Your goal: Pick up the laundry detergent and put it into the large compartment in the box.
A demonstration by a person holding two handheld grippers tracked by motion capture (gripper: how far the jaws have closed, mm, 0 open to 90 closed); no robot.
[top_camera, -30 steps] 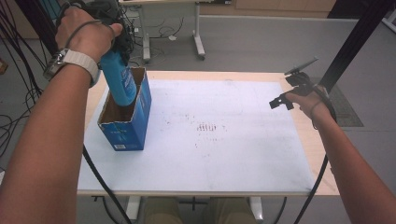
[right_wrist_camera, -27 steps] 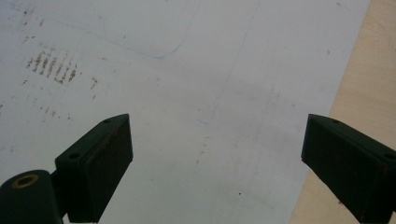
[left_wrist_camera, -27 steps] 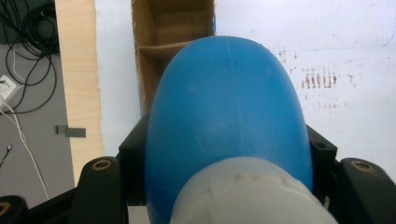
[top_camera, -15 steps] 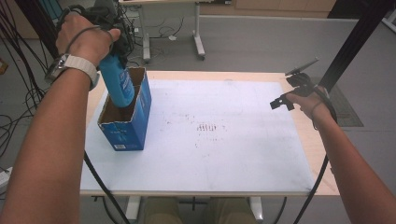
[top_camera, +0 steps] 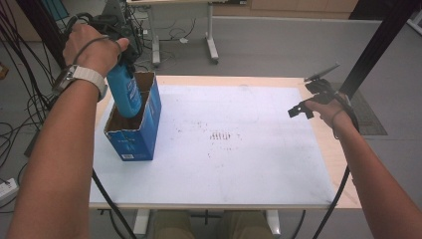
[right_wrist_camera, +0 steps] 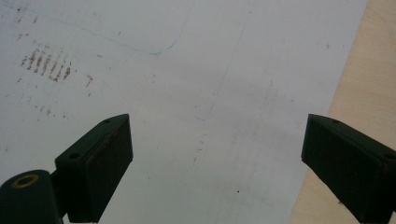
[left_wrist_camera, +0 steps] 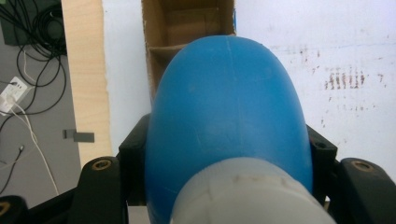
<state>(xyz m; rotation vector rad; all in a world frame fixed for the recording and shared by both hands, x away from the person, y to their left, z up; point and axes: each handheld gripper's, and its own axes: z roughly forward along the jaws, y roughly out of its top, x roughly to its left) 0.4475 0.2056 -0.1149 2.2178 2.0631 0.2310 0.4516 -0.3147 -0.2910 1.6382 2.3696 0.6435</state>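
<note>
Bottle (top_camera: pixel 124 92) hangs in the clamped left gripper (top_camera: pixel 117 50), its base inside the open cardboard box (top_camera: pixel 133 134) near the table's (top_camera: pixel 278 81) left edge. Whether it goes in or out, most travel remains. Right gripper (top_camera: pixel 311 97) waits near the right edge, jaws spread, empty.

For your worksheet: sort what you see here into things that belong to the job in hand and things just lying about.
Part of the job:
blue bottle
blue cardboard box
left gripper, shut on the bottle

Just there:
white mat
right gripper, open over the mat
cables on the floor
</note>
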